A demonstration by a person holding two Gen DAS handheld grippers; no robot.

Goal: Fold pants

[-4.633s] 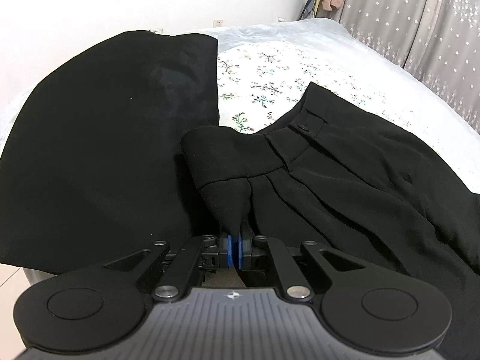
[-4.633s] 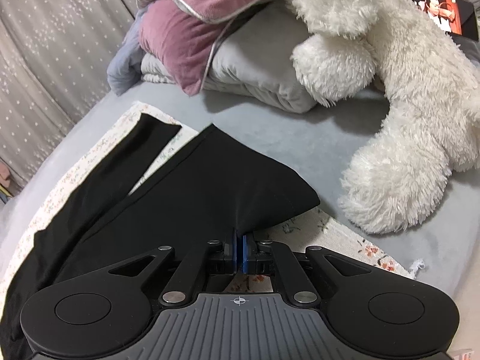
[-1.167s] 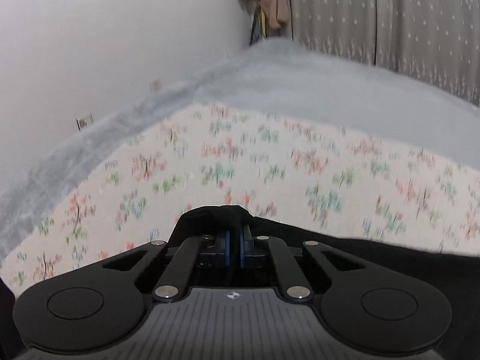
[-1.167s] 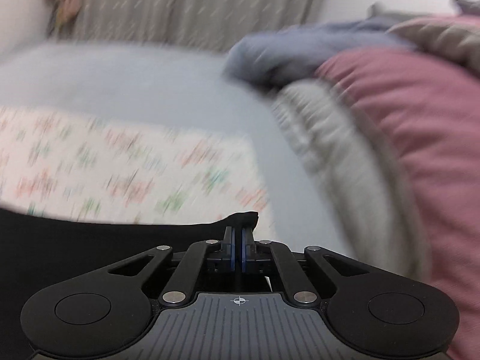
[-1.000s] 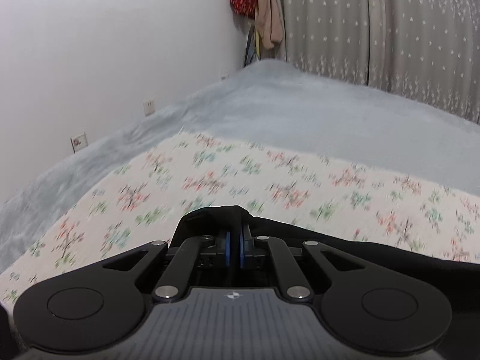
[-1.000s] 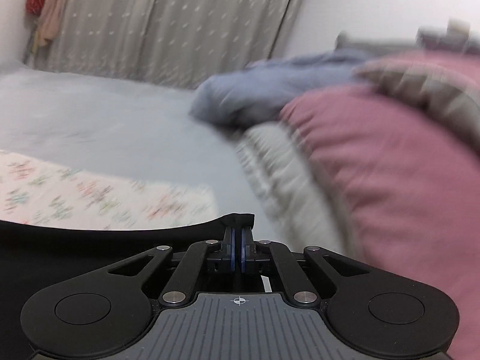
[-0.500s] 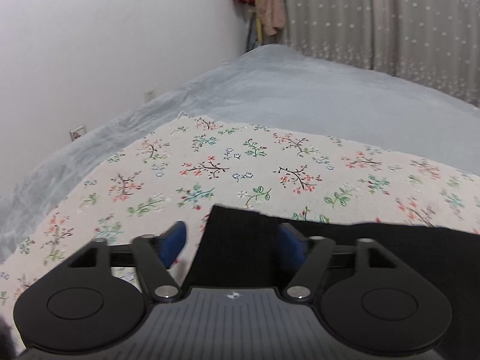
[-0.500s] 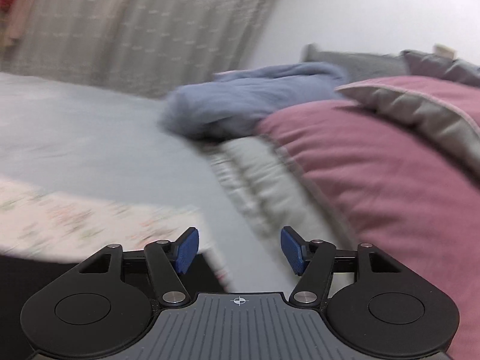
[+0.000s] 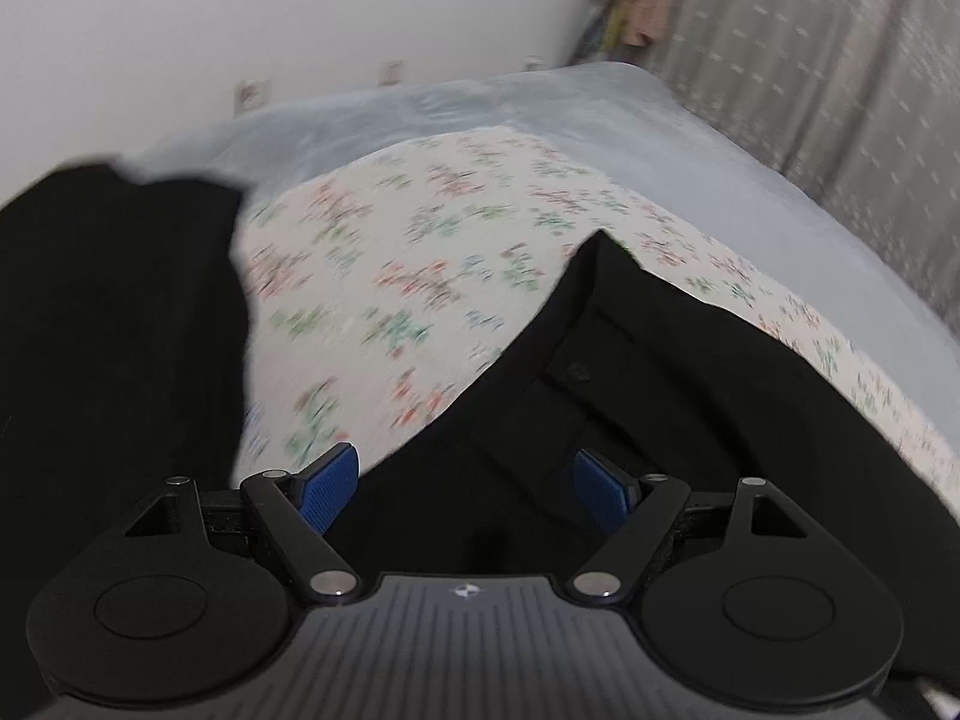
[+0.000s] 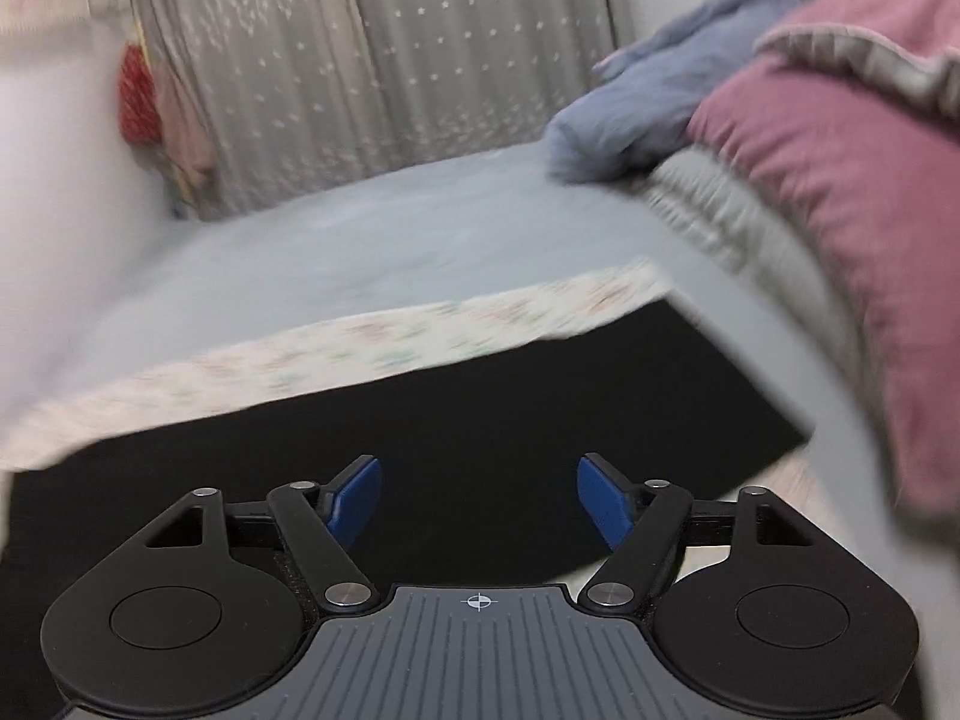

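Left gripper (image 9: pixel 465 489) and right gripper (image 10: pixel 478 501) have just been opened and nothing is clamped. Pants (image 9: pixel 630 396) lie released below and ahead of both, flat on the floral sheet (image 9: pixel 420 264). One lengthwise fold is judged done; crosswise folds remain.

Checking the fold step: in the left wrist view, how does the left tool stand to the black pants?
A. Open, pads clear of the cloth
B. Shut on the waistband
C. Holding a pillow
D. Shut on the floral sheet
A: the left tool has just opened, its blue pads spread wide and apart from the black pants below.
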